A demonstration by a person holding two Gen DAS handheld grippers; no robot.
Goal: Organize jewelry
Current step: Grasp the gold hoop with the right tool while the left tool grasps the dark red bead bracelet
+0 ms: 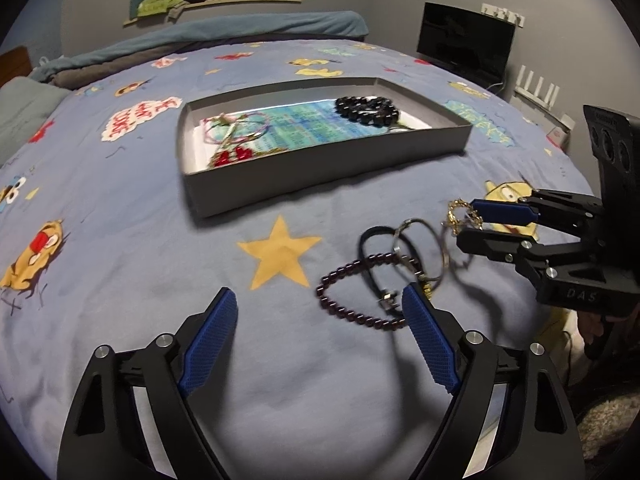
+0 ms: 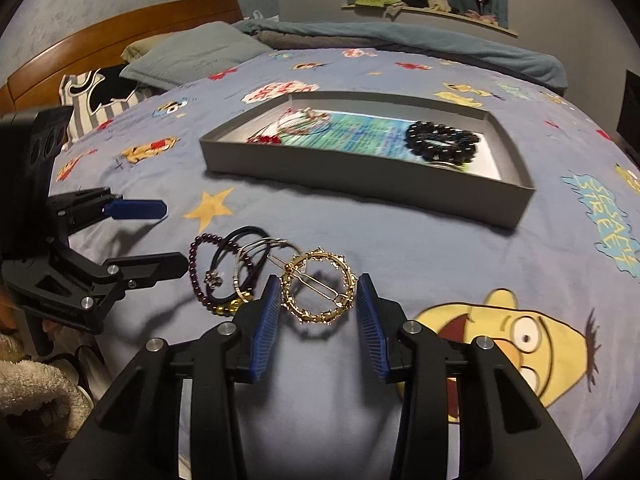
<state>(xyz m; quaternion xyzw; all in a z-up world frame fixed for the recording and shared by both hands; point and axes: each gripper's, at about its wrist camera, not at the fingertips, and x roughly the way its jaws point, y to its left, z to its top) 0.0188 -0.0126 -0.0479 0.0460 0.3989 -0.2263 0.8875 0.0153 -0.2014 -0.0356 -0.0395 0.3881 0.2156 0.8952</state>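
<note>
The right gripper (image 2: 316,304) sits low over the bed (image 2: 440,248), jaws half closed around a gold ring clip (image 2: 318,286): a round hoop of small gold beads with a thin bar across it. Its pads (image 2: 370,312) bracket the hoop on both sides, but whether they press on it I cannot tell; the clip looks raised off the sheet, with its shadow below.

Just left of it lies a small heap: one dark purple bead bracelet (image 1: 352,300), one black cord band (image 1: 372,264) with a metal charm, and a few thin metal bangles (image 1: 424,252), overlapping one another.

The left gripper (image 1: 318,322) hovers over that heap's near edge, jaws wide apart and holding nothing.

Farther up the bed, toward its middle, stands one shallow grey box (image 1: 320,168). At one end lie black beads (image 1: 366,110); at the other, thin pink cords (image 1: 236,126) and a red piece (image 1: 234,156).
</note>
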